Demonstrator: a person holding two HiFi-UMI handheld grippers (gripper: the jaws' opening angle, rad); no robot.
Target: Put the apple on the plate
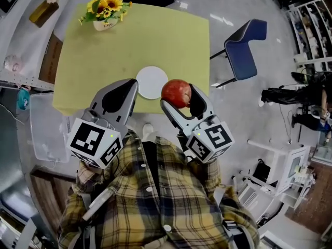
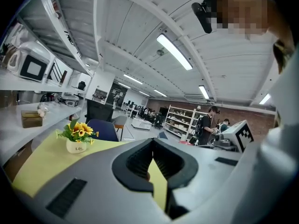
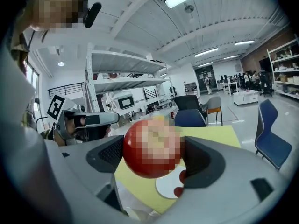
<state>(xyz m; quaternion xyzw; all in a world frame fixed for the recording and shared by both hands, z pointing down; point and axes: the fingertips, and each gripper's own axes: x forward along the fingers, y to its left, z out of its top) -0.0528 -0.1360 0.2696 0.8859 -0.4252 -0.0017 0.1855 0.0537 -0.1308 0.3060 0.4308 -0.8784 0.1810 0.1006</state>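
Observation:
A red apple (image 1: pixel 176 93) is clamped between the jaws of my right gripper (image 1: pixel 179 98), held in the air over the near edge of the yellow-green table (image 1: pixel 104 61). The white plate (image 1: pixel 151 82) lies bare on the table just left of the apple. In the right gripper view the apple (image 3: pixel 150 148) fills the gap between the pads, with the plate (image 3: pixel 167 186) below and beyond it. My left gripper (image 1: pixel 133 87) hovers left of the plate; in the left gripper view its jaws (image 2: pixel 152 155) meet, nothing between them.
A vase of sunflowers (image 1: pixel 105 13) stands at the table's far left corner. A blue chair (image 1: pixel 245 46) is to the table's right, another at its far side. Shelving with a brown box (image 1: pixel 43 12) runs along the left, and a clear bin (image 1: pixel 46 134) sits on the floor.

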